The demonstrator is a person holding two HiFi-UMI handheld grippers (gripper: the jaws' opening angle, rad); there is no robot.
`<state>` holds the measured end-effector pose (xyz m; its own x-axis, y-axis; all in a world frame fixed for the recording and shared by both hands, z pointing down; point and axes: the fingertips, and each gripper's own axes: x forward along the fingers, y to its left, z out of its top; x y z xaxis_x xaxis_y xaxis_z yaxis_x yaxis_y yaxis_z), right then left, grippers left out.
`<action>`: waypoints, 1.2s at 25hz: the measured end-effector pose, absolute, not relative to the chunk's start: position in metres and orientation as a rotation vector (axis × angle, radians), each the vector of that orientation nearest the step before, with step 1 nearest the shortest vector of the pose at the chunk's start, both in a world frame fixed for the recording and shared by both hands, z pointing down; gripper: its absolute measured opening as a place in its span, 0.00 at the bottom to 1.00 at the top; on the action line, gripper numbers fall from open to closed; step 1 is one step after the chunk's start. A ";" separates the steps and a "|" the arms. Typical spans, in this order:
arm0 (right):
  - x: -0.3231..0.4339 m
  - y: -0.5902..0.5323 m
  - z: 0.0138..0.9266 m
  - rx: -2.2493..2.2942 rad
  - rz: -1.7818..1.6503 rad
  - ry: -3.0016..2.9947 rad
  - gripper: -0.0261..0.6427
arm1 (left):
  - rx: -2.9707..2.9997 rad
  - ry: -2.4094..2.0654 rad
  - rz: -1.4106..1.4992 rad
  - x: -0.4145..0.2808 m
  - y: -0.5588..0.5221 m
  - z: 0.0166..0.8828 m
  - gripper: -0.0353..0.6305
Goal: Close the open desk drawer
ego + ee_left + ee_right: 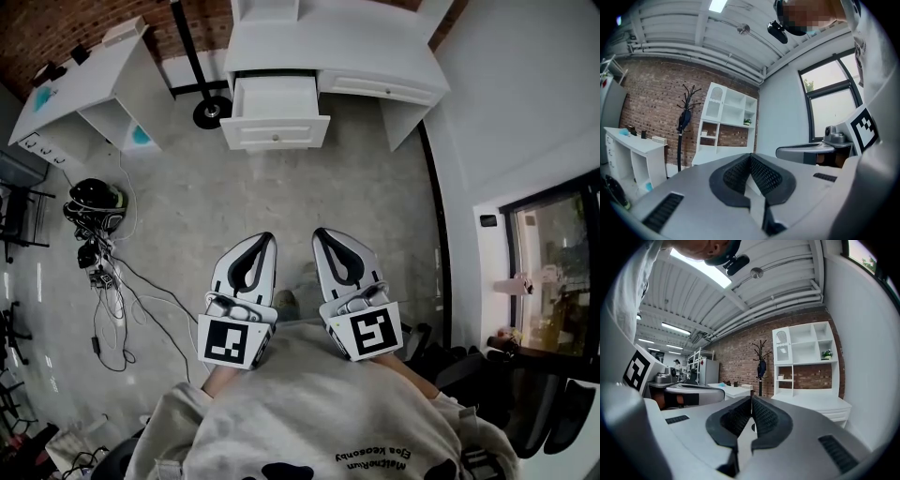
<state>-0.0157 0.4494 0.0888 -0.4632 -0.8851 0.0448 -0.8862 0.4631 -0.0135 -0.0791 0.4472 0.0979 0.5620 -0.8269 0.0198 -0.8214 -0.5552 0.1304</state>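
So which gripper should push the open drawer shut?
Left, marginally: both are shut, empty and well short, but the left gripper faces the middle of the drawer, the right gripper its edge.

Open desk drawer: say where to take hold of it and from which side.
Take the front panel at its small central knob, coming from the floor in front. The drawer sticks out squarely from the desk, so a straight push there should slide it in.
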 end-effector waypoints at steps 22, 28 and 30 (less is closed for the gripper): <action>-0.002 0.228 0.101 1.375 0.055 -2.769 0.08 | 2.518 -1.587 -0.094 -0.061 0.247 0.116 0.08; 0.014 0.169 0.111 1.298 0.089 -2.784 0.08 | 2.468 -1.651 -0.073 -0.049 0.190 0.121 0.08; 0.021 0.155 0.117 1.267 0.088 -2.778 0.08 | 2.466 -1.663 -0.063 -0.042 0.174 0.122 0.08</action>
<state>0.0215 0.1547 0.1172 -0.6528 -0.7504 0.1035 -0.7555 0.6550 -0.0163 -0.0417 0.1743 0.1221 0.3787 -0.9237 0.0577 -0.9167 -0.3658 0.1608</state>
